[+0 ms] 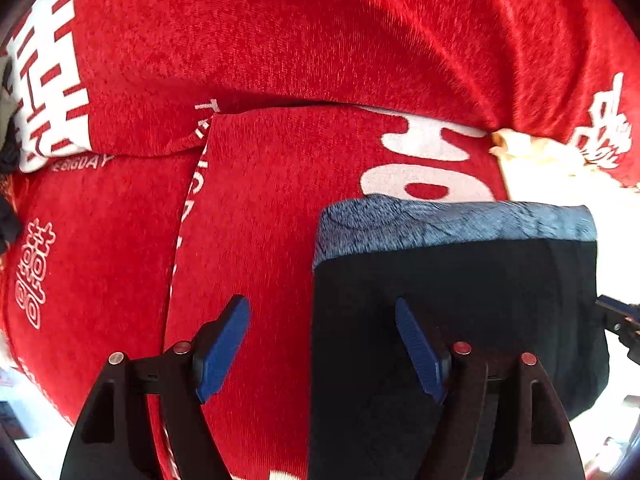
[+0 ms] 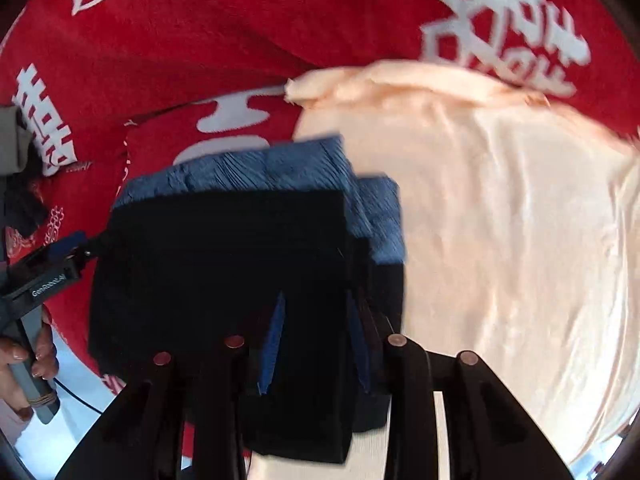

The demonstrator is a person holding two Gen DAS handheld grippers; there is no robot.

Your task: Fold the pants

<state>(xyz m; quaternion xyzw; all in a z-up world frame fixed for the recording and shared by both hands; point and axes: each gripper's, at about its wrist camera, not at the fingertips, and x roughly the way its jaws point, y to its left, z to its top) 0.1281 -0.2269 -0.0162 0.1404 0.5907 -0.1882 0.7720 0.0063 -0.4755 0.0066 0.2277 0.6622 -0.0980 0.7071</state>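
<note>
1. The pants (image 1: 460,320) are lying as a compact folded dark bundle on a red blanket (image 1: 280,40) with white printed characters; a blue-grey ribbed waistband (image 1: 452,224) is showing along the far edge of the bundle.
2. Left gripper (image 1: 322,344): jaws are standing wide apart and holding nothing. The blue left pad (image 1: 224,352) is hovering over the red blanket, while the right pad (image 1: 420,352) is sitting over the left part of the pants; contact with the fabric cannot be confirmed.
3. Right gripper (image 2: 316,344): the jaws are sitting at a narrow gap, over the near-right part of the pants (image 2: 224,264). Dark fabric is lying between and around the blue pads (image 2: 274,340), but whether they are actually pinching it cannot be told, since the frame is motion-blurred.
4. In the right wrist view the left gripper (image 2: 86,246) is showing at the left edge of the bundle, with a hand (image 2: 24,360) wrapping around its grey handle.
5. A pale peach cloth (image 2: 500,220) is spreading over the surface just right of the pants, with the bundle's right edge lying on it.
</note>
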